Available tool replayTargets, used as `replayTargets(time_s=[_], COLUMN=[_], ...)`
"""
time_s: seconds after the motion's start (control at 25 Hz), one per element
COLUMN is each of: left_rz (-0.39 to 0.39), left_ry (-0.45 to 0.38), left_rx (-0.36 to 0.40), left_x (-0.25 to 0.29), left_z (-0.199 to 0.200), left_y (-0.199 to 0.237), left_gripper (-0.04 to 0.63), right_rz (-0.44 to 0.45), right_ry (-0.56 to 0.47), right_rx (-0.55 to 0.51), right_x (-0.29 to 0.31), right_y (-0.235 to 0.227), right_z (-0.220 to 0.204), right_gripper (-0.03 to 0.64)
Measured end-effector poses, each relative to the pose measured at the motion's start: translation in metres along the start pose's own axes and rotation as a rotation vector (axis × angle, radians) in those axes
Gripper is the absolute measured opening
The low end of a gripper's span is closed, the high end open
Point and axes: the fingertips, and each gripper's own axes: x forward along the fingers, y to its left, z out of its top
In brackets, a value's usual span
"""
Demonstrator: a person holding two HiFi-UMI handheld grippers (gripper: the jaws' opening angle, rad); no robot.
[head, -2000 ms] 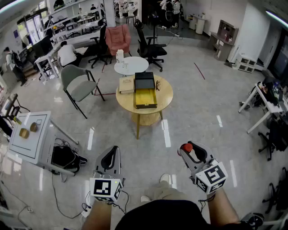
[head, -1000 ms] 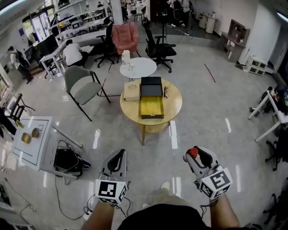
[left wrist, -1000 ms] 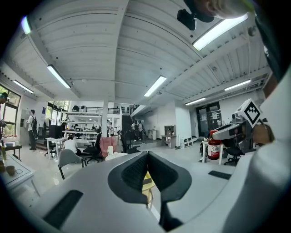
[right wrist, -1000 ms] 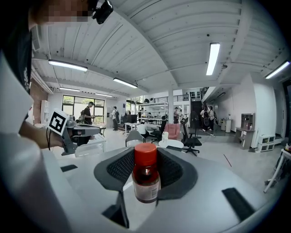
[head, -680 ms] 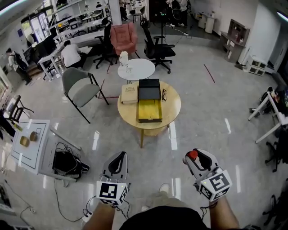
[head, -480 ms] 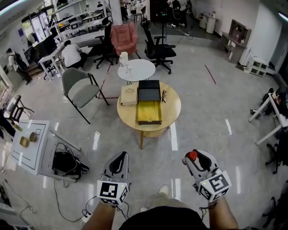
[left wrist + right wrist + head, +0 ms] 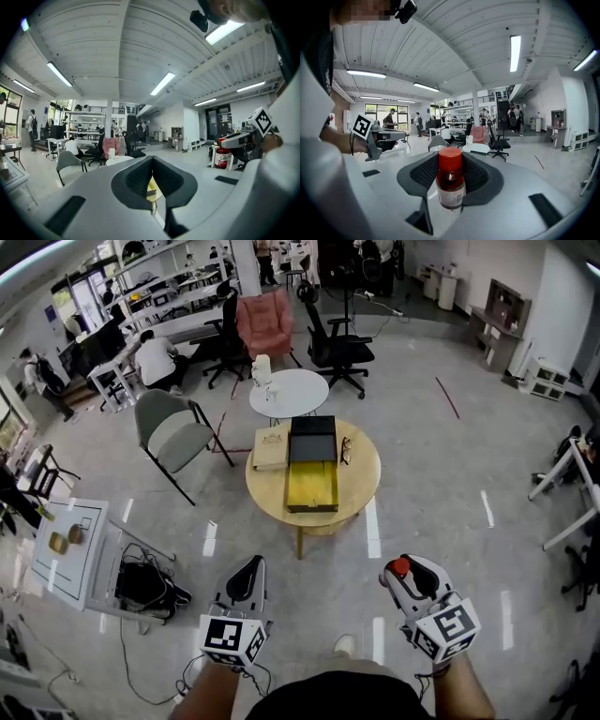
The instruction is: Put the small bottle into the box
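My right gripper (image 7: 405, 570) is shut on a small brown bottle (image 7: 450, 184) with a red cap (image 7: 400, 566), held upright between its pads (image 7: 423, 174). My left gripper (image 7: 244, 578) is shut with nothing in it, its two pads (image 7: 136, 176) pressed together. Both hang low in the head view, over the floor and well short of the round wooden table (image 7: 361, 472). On that table lies an open box (image 7: 311, 484) with a yellow lining and a black lid (image 7: 312, 439) folded back.
A tan book (image 7: 270, 448) and glasses (image 7: 345, 451) share the round table. Behind it stand a small white table (image 7: 289, 392), a grey chair (image 7: 175, 430) and a pink chair (image 7: 263, 322). A white cart (image 7: 73, 546) and a black bag (image 7: 145, 586) are at left.
The head view has shifted forward a little, so the round table sits slightly lower and nearer. Both grippers keep their places low in the view, the right still shut on the bottle.
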Motion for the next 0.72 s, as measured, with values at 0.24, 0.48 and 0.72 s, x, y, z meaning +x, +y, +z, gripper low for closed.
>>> replayTargets(time_s=[0.24, 0.48, 0.72], left_rz=[0.058, 0.102, 0.142], left_ry=[-0.022, -0.037, -0.029], left_rx=[0.021, 0.016, 0.031], left_x=[0.015, 0.021, 0.014], left_z=[0.015, 0.017, 0.016], left_y=[0.000, 0.001, 0.007], left_gripper=[0.017, 0.017, 0.017], right_rz=[0.045, 0.087, 0.122], right_ry=[0.002, -0.003, 0.000], right_rx=[-0.028, -0.062, -0.073], right_x=[0.011, 0.023, 0.031], right_y=[-0.025, -0.038, -0.035], right_z=[0.010, 0.019, 0.022], right_gripper=[0.160, 0.160, 0.160])
